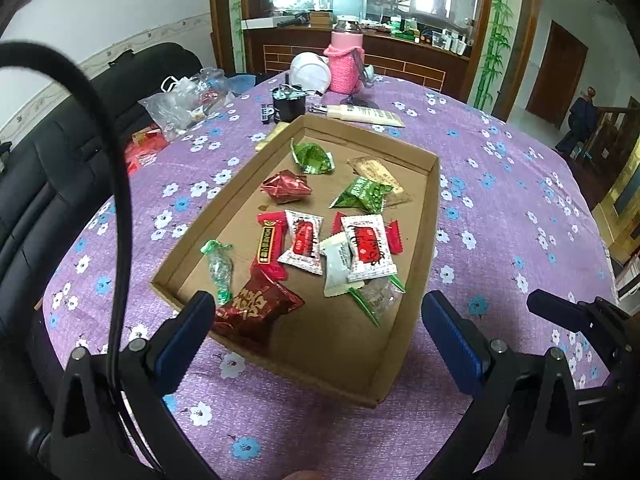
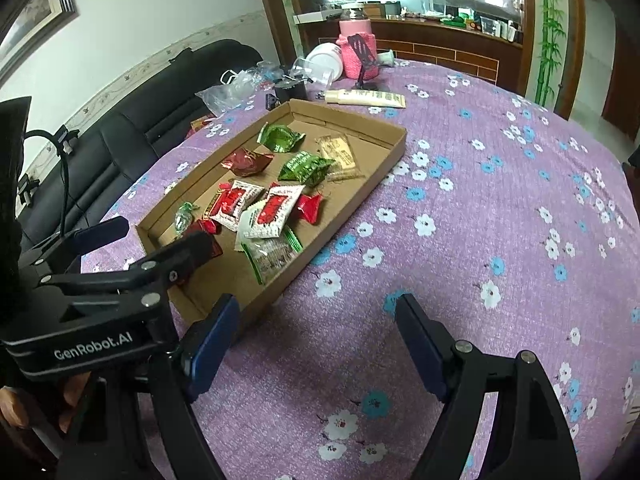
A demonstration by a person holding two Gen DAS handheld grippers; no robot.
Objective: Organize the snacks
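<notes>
Now the left gripper (image 1: 318, 330) is held wide open over the near end of the box (image 1: 429, 216), where the snacks (image 1: 336, 248) are kept. Beside it, the right gripper (image 2: 318, 336) is spread open over the purple cloth (image 2: 500, 208).

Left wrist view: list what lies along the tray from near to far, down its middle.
dark red packet → white-and-red packet → crumpled red wrapper → green packet → far wall of the cardboard tray → cream tube → pink knitted bottle cover
</notes>
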